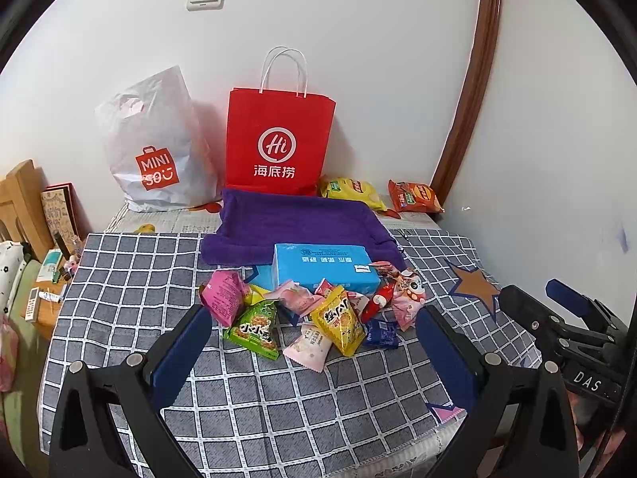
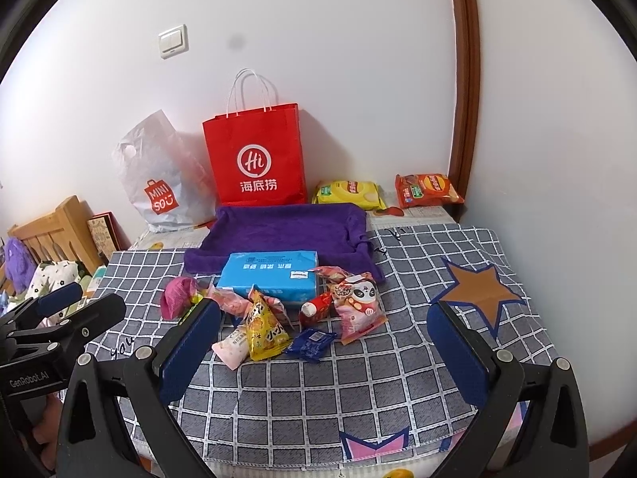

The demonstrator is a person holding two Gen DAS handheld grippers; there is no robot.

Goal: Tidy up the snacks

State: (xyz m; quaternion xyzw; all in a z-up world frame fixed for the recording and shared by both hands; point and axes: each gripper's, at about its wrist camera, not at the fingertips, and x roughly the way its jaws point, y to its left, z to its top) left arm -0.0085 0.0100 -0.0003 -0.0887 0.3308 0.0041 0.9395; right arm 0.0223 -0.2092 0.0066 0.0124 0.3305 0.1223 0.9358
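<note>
A pile of small snack packets lies on the checked cloth: a green packet (image 1: 256,330), a yellow packet (image 1: 340,324) (image 2: 264,328), a pink packet (image 1: 223,292), a dark blue one (image 2: 310,342) and a panda-print one (image 2: 358,304). A blue tissue box (image 1: 324,267) (image 2: 270,275) sits just behind them on a purple towel (image 1: 294,219). My left gripper (image 1: 314,318) is open and empty, held just short of the pile. My right gripper (image 2: 324,320) is open and empty, the pile between and beyond its fingers. The right gripper also shows in the left wrist view (image 1: 569,318).
A red paper bag (image 1: 278,139) (image 2: 256,155) and a white Miniso plastic bag (image 1: 153,147) stand against the wall. A yellow chip bag (image 2: 348,193) and an orange chip bag (image 2: 428,189) lie at the back right. A wooden bed frame (image 2: 55,235) and clutter are left.
</note>
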